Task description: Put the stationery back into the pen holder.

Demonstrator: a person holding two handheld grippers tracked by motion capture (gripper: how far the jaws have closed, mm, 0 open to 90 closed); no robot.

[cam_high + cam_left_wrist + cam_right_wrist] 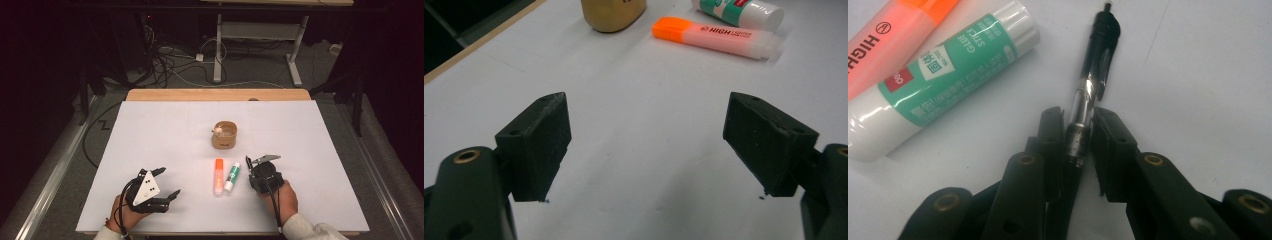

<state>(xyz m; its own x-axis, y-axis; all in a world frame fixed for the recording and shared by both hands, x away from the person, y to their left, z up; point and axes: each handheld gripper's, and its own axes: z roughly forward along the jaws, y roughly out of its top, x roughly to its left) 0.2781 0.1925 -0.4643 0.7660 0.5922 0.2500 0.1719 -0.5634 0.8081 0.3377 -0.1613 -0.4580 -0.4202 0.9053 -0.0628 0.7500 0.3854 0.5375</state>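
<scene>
While the left gripper (166,184) sits low near the front-left of the white table (150,135) with its jaws spread wide and nothing between them, the right gripper (1079,131) has its jaws pressed in on a black pen (1091,80) — pinched at the lower, clear part of the barrel, with the clip end pointing away over the table. From the high view that pen (248,164) pokes out just past the right gripper (256,166), angled up and to the left, right of the two items lying side by side. Those two — an orange highlighter (219,176) and a green-and-white glue stick (232,176) — lie flat near the middle of the table, just beside each other. In the left gripper view the highlighter (716,38) and glue stick (739,11) lie well ahead of the open jaws. Farther back stands a small round wooden holder (224,134), upright, apart from the rest.
</scene>
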